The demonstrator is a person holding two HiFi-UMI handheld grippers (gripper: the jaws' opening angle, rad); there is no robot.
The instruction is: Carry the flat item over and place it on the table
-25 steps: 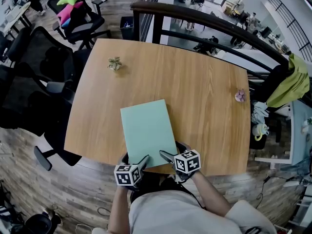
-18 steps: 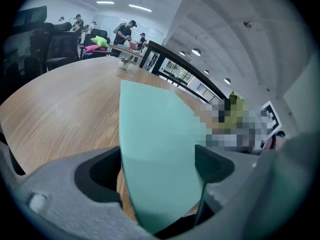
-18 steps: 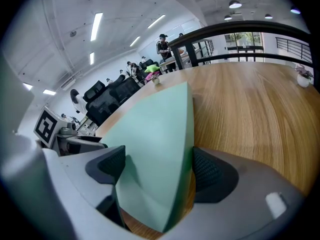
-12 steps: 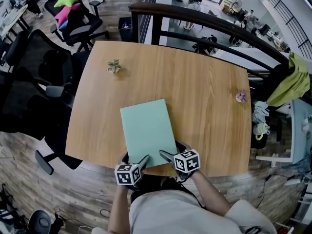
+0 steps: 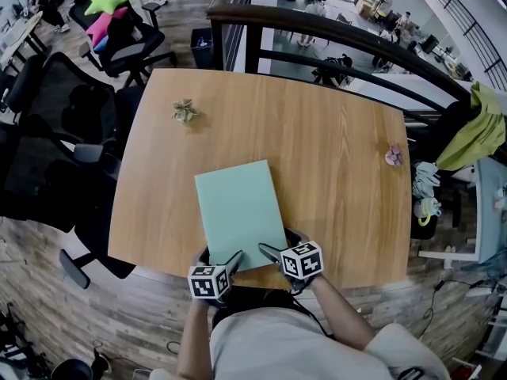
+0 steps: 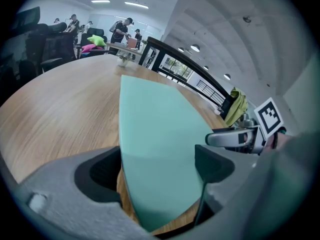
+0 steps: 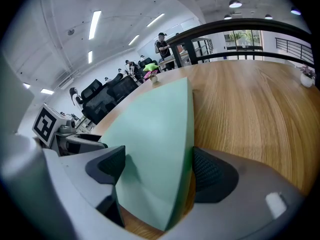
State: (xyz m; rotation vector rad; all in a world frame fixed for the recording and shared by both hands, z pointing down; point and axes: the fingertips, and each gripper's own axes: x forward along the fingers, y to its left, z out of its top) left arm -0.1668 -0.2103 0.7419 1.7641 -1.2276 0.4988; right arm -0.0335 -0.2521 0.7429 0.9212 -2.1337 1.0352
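Mint flat item (image 5: 240, 212) on table (image 5: 333, 157), near edge clamped in left gripper (image 6: 157, 159) and right gripper (image 7: 159, 164) fingers

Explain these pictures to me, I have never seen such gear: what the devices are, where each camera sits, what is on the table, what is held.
No robot here: a person holds a two-jaw tool in each hand, the left hand-held gripper and the right hand-held gripper. The wide picture comes from a camera on the person's head, looking down. The other two come from a camera on each hand-held gripper, looking along its jaws. On the wooden table lie a small plant far left and a small pink thing at the right edge. Both tools are shut on the near edge of a pale green sheet, which lies flat along the table.
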